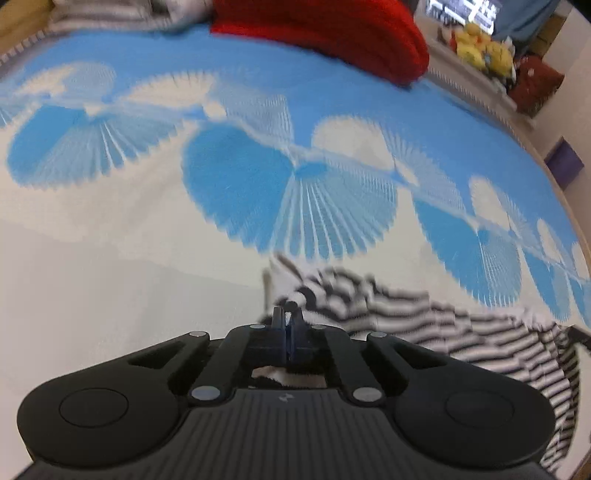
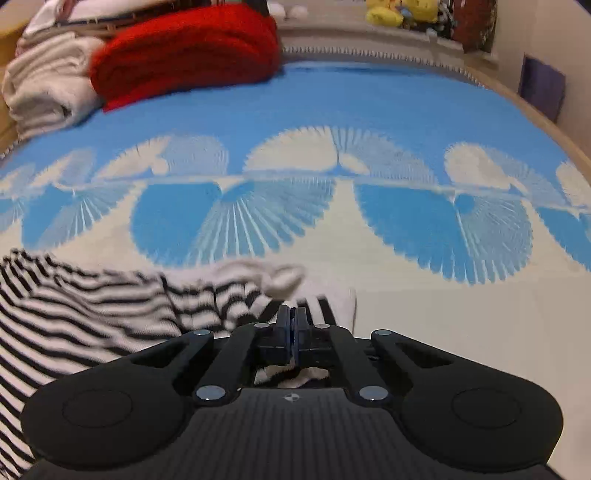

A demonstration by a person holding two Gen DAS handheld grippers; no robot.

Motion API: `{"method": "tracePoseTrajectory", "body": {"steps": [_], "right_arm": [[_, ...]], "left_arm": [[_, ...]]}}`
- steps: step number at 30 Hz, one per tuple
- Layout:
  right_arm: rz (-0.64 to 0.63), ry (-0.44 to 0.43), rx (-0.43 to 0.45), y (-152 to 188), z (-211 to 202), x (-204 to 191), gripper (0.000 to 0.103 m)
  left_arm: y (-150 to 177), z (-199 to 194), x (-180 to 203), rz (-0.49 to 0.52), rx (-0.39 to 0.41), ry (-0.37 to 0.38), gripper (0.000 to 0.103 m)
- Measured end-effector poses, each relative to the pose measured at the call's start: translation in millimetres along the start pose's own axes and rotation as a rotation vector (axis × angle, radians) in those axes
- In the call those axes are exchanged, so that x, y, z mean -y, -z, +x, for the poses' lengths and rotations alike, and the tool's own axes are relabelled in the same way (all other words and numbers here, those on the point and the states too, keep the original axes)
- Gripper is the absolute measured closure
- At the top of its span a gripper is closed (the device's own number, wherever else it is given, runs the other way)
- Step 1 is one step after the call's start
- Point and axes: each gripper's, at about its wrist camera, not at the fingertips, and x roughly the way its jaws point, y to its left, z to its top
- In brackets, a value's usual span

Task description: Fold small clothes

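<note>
Showing folded white towel [image 2: 48,92]: right wrist view only.

bed [image 2: 369,99]: blue-white fan cover | shelf [image 2: 369,31]: yellow plush toys [image 2: 402,11]

A black-and-white striped garment [image 2: 92,306] is showing narrow horizontal bands, with a plain white cuff or edge at one end. The bedspread [image 2: 369,96] beneath is displaying solid sky blue at the far side, cream white nearer, and a row of blue-and-white fan or shell shapes with fine radiating lines between. A bright red folded blanket [image 2: 184,51] is glowing beside cream towels [image 2: 44,85]. Yellow plush toys [image 1: 480,48] are lining the far ledge. Both claws are appearing matt black.
</note>
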Motion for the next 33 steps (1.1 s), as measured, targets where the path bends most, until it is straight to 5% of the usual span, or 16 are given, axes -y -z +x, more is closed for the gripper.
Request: {"method": "tracePoseTrajectory", "body": {"steps": [4,7,9,11,13,16,21,28,33], "right_arm": [[0.135,0.017,0.251,-21.5,-33.7,11.1,0.103],[0.167,0.085,0.355,-28.0,-40.2,11.8,0.103],[0.198,0.086,0.278,-29.3,-20.6,12.3,0.102],[0.215,0.064,0.106,-25.8,13.6,10.8,0.096],[0.195,0.105,-0.054,-16.4,41.7,4.4,0.081],[0.199,0.160,-0.044,-16.3,34.5,3.1,0.071],[0.335,0.119,0.057,-9.1,-26.2,25.0,0.062],[0.481,0.026,0.033,31.8,-107.7,53.9,0.059],[0.685,-0.014,-0.066,89.9,-114.9,70.6,0.057]], "left_arm": [[-10.6,-26.5,-2.4,-0.033,0.151,0.037,0.102],[-10.0,-18.8,3.4,-0.001,0.150,-0.005,0.102],[-7.1,-3.2,3.8,-0.015,0.081,-0.043,0.101],[-4.8,8.0,3.9,-0.020,0.008,-0.033,0.093],[-3.0,4.7,4.6,-0.021,-0.007,-0.034,0.085],[-0.4,-17.3,2.1,-0.034,0.044,-0.017,0.066],[9.8,-62.8,-8.8,-0.033,0.062,-0.001,0.065],[54.0,-126.0,-34.7,-0.119,-0.044,0.006,0.065],[111.3,-107.4,-63.2,-0.264,-0.199,0.013,0.065]]}}
